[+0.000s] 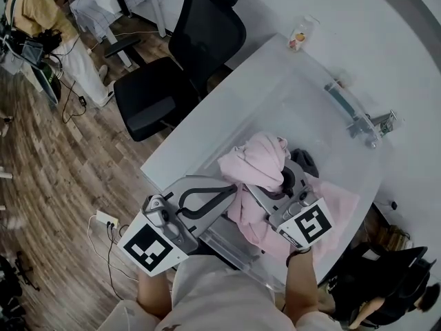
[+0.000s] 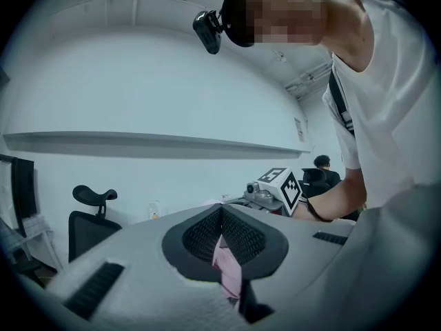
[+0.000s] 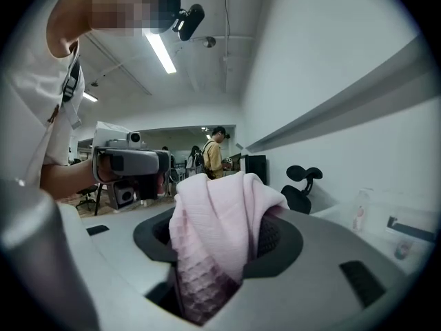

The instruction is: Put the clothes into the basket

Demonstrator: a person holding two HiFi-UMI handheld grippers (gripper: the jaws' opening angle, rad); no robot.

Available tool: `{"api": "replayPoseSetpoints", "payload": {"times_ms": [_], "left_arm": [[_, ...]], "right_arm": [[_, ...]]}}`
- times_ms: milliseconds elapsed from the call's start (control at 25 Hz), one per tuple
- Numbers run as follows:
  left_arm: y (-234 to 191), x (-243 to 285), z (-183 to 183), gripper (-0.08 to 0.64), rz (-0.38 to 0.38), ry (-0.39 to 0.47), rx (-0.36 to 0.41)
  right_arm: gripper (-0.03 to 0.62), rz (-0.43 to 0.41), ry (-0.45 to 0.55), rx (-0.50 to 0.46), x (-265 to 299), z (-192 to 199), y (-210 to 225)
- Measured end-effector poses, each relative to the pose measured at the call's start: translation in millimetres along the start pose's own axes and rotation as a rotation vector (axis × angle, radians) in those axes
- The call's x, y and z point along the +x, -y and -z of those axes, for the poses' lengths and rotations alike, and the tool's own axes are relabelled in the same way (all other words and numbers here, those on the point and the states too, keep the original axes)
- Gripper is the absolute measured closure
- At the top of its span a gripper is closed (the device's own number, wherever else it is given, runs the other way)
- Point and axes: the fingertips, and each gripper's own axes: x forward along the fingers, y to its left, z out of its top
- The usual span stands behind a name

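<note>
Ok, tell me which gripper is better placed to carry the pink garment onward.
Right, probably: the right gripper clamps a thick bunch of the pink garment, while the left gripper pinches only a thin edge.

A white tabletop (image 1: 234, 109) stands on a wood-plank floor (image 1: 41, 164). A black office chair (image 1: 172, 81) sits at the tabletop's far-left edge. A white power strip (image 1: 105, 219) lies on the floor left of the tabletop. Behind the tabletop runs a white wall (image 2: 138, 88) with a long ledge (image 2: 151, 142). A ceiling strip light (image 3: 160, 52) is lit.
</note>
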Motion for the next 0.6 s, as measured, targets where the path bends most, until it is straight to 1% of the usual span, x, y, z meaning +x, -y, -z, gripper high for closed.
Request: {"api": "replayPoseSetpoints", "payload": {"times_ms": [320,600], "left_arm": [[9.5,8.5,15.6,0.555,0.014,-0.02,-0.026],[16.9,15.1,27.1,0.555,0.019,-0.046,-0.035]], "right_arm": [[0.367,-0.018,-0.182,0.016,-8.2,62.7,-6.8],[0.347,-0.054,-0.344,0.035,-10.8,115.0,-15.6]]}}
